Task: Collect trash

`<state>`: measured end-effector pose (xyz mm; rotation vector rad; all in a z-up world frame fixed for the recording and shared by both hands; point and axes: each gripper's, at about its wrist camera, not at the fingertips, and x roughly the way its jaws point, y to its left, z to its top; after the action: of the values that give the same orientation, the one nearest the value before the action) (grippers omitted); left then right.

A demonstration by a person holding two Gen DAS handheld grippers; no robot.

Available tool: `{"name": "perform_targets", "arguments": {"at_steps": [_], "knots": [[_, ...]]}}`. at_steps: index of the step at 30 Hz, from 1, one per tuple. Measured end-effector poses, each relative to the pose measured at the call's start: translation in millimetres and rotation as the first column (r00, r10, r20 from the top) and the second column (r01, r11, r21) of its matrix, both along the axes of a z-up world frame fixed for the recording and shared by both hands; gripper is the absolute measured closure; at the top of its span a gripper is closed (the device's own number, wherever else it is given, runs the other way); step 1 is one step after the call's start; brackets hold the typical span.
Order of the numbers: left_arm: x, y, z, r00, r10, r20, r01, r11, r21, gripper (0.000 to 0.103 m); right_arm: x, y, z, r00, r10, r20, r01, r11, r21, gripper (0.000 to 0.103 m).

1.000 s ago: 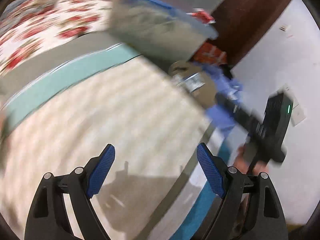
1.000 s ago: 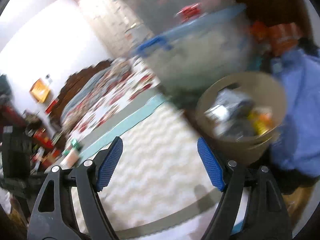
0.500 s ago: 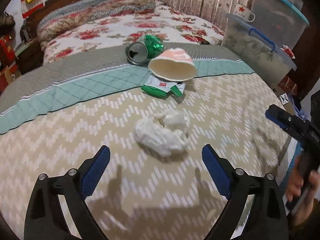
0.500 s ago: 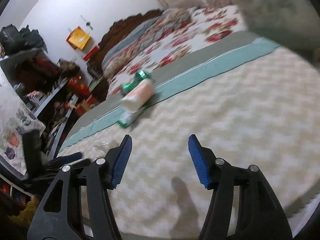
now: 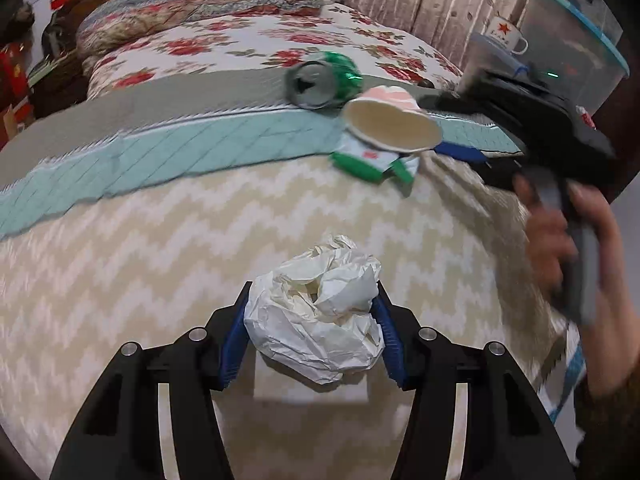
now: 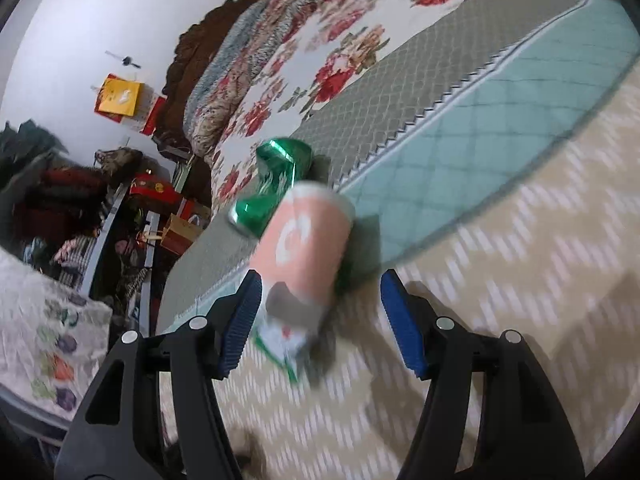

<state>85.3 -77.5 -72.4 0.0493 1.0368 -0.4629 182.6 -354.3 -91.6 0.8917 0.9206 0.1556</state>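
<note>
A crumpled white paper wad (image 5: 320,332) lies on the beige zigzag bedspread (image 5: 140,280). My left gripper (image 5: 312,308) is closing on it, both blue pads against its sides. Farther back lie a green can (image 5: 324,78), a pink paper cup (image 5: 392,124) on its side and a green-and-white wrapper (image 5: 368,160). In the right wrist view the cup (image 6: 304,236) lies between the jaws of my right gripper (image 6: 320,284), which are opening. The right pad stands clear of the cup. The can (image 6: 276,184) is behind it and the wrapper (image 6: 280,340) beneath.
A person's hand (image 5: 560,232) holds the right gripper at the bed's right edge. Clear storage boxes (image 5: 580,32) and a mug with a red star (image 5: 504,36) stand behind. Floral bedding (image 5: 240,40) covers the far half. Cluttered shelves (image 6: 120,220) line the bed's far side.
My left gripper has come forward over the paper wad and closed around it. My right gripper has swung in to the cup, which now lies between its jaws.
</note>
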Motion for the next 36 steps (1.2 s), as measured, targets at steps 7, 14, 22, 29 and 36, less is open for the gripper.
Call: {"name": "perform_targets", "arguments": {"at_steps": [7,14,22,29,36], "knots": [[-30,39,3,1.000,0.009,0.025,-0.009,1.000,0.005,0.049,28,27,-12,0.995,0.090,-0.033,-0.090,0.996,0.007,0.062],[-33,53,6,0.999,0.028,-0.030,-0.030,0.998,-0.058,0.049,-22,60,-12,0.978,0.208,0.000,-0.208,0.977,0.055,0.072],[-53,57,14,0.999,-0.002,-0.053,-0.003,0.994,-0.107,0.049,-137,76,2,0.953,0.287,0.093,-0.297,0.947,0.120,0.068],[-66,33,14,0.997,-0.051,-0.051,0.046,0.994,-0.096,0.048,-197,35,18,0.996,0.069,0.063,-0.057,0.982,-0.182,0.036],[-68,29,15,0.998,-0.051,-0.044,0.047,0.995,-0.090,0.048,-205,57,63,0.972,0.137,0.191,-0.045,0.907,-0.419,0.033]]}}
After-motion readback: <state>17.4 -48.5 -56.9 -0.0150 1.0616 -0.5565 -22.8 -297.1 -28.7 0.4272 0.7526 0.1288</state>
